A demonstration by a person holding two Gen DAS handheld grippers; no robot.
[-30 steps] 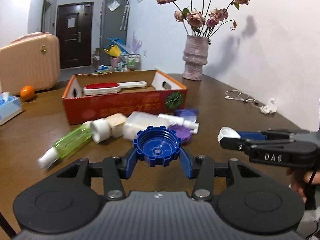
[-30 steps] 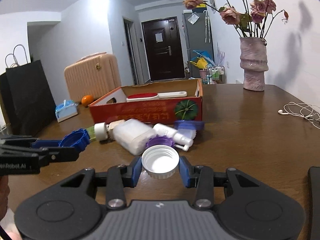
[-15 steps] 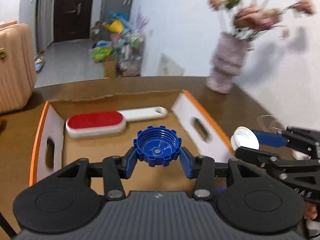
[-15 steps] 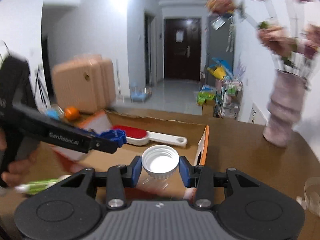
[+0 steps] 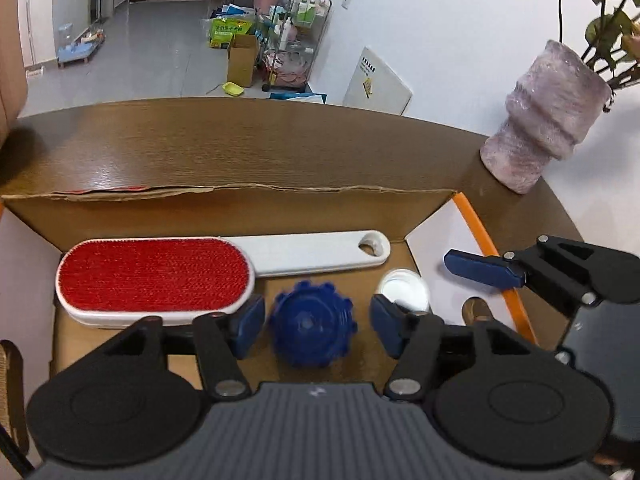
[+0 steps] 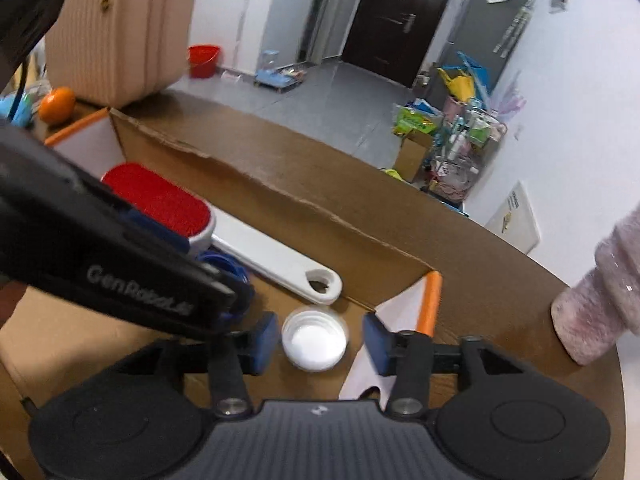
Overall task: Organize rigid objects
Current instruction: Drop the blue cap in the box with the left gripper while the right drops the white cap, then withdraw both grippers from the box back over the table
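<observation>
Both grippers hang over the open cardboard box (image 5: 224, 204). My left gripper (image 5: 316, 326) is open; the blue ridged cap (image 5: 313, 330) is free between its fingers, blurred, over the box floor. My right gripper (image 6: 320, 339) is open; the white cap (image 6: 315, 339) lies between its fingers on the box floor, near the right end wall. The white cap also shows in the left wrist view (image 5: 403, 289). A lint brush with a red pad (image 5: 156, 274) and white handle (image 5: 316, 254) lies along the back of the box. The blue cap (image 6: 228, 268) is partly hidden behind the left gripper in the right wrist view.
A pink textured vase (image 5: 548, 116) stands on the brown table (image 5: 240, 148) right of the box. A pink suitcase (image 6: 120, 28) and an orange (image 6: 58, 104) are at the far left. The right gripper's finger (image 5: 480, 268) reaches over the box's orange right rim (image 5: 476, 228).
Both grippers moved over the box, tilted down and opened. The blue cap and the white cap left their fingers and are now inside the box.
</observation>
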